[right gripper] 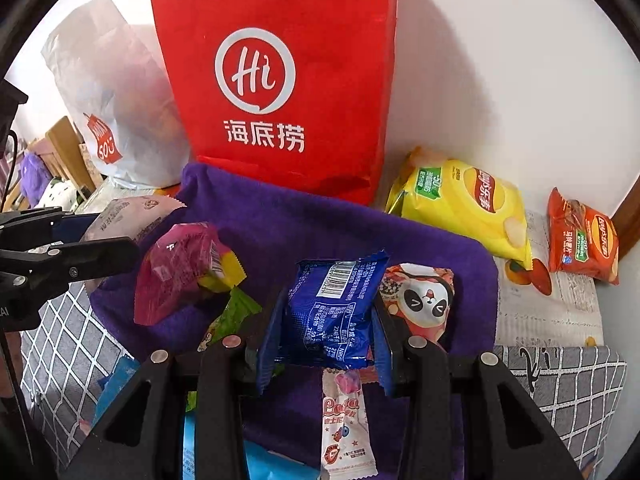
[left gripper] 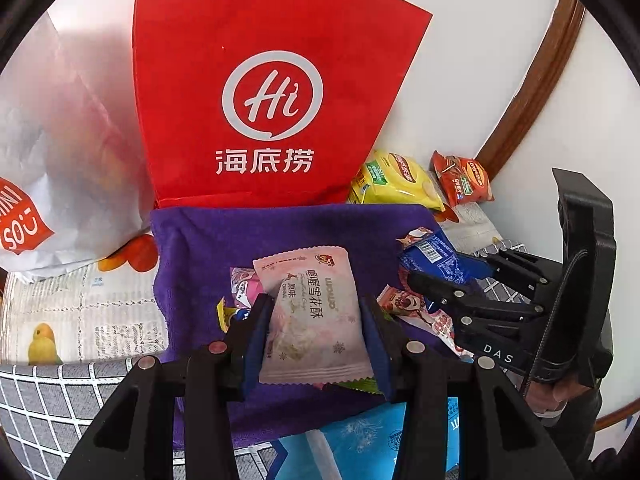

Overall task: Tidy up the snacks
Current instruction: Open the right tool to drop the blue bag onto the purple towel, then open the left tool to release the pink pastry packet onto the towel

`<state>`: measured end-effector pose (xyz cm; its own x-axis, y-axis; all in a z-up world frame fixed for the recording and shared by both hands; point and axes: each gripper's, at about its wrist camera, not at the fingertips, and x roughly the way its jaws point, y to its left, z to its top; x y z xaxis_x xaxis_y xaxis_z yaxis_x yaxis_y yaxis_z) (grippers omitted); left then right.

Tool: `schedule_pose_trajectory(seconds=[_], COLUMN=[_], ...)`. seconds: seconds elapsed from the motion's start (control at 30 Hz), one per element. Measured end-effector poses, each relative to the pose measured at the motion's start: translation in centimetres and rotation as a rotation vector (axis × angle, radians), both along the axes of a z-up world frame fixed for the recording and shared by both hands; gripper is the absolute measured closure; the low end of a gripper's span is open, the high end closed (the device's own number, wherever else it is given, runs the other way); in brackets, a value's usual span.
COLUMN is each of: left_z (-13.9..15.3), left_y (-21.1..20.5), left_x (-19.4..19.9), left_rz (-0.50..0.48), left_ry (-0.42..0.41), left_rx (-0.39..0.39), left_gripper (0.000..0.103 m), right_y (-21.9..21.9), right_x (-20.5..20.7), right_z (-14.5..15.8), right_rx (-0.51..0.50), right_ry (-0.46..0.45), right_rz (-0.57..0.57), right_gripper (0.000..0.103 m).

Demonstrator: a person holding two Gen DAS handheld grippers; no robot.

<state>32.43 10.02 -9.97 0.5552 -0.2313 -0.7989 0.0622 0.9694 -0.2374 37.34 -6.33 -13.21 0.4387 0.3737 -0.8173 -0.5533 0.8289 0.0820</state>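
Crowding the purple towel (right gripper: 328, 220) on three sides are its neighbours: a red paper bag (right gripper: 288, 80) stands upright at its far edge against the white wall, a white plastic bag (right gripper: 116, 100) slumps to the left of that, and a yellow chip bag (right gripper: 464, 204) and an orange chip bag (right gripper: 584, 236) lie off the towel's far right corner, leaving bare towel only in the strip just in front of the red bag. The left gripper (left gripper: 316, 316) pinches a pale pink snack packet (left gripper: 312, 312) by its two long sides, lifted over the towel's middle, pads pressed into the soft wrapper. The right gripper (right gripper: 328, 320) clamps a glossy blue packet (right gripper: 336, 304) the same way, barcode facing up, over the towel's near half. Loose on the towel lie a crinkled magenta packet (right gripper: 176, 272) toward its left edge, a panda-printed packet (right gripper: 420, 300) toward its right, a green wrapper (right gripper: 236, 312) and a long white-and-pink bar (right gripper: 346, 424) at the near edge. The towel's pile is plush; beneath it are a grid-patterned grey cloth (right gripper: 560, 392) and newsprint-style paper (right gripper: 548, 304).
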Motion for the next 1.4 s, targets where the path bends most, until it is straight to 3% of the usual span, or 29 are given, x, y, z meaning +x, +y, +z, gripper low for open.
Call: schedule_pose_trajectory(seconds=[0.7,0.83,1.03,1.4], left_z=[-1.4,-1.7,-1.8,-1.3], left_y=[-0.2,-0.1,0.0,0.0], left_x=[0.9,1.1,1.1,0.9], left_rz=[0.000,0.006,0.006,0.007], left_ry=[0.055,0.061,0.070,0.052], left_rx=[0.010,0.009,-0.008,-0.012], left_gripper=[0.060,0.060,0.060,0.060], right_y=[-0.5,-0.9,-1.5,-1.6], right_x=[0.1,0.2,0.2,-0.7], right_z=[0.6,1.2,2.1,3.3], right_rx=[0.001,0.015,0.045,0.063], right_ry=[-0.001,-0.010,-0.027,-0.062], right_rz=[-0.023,-0.024,-0.040,-0.036], right_gripper=[0.062,0.055,0.054,0.054])
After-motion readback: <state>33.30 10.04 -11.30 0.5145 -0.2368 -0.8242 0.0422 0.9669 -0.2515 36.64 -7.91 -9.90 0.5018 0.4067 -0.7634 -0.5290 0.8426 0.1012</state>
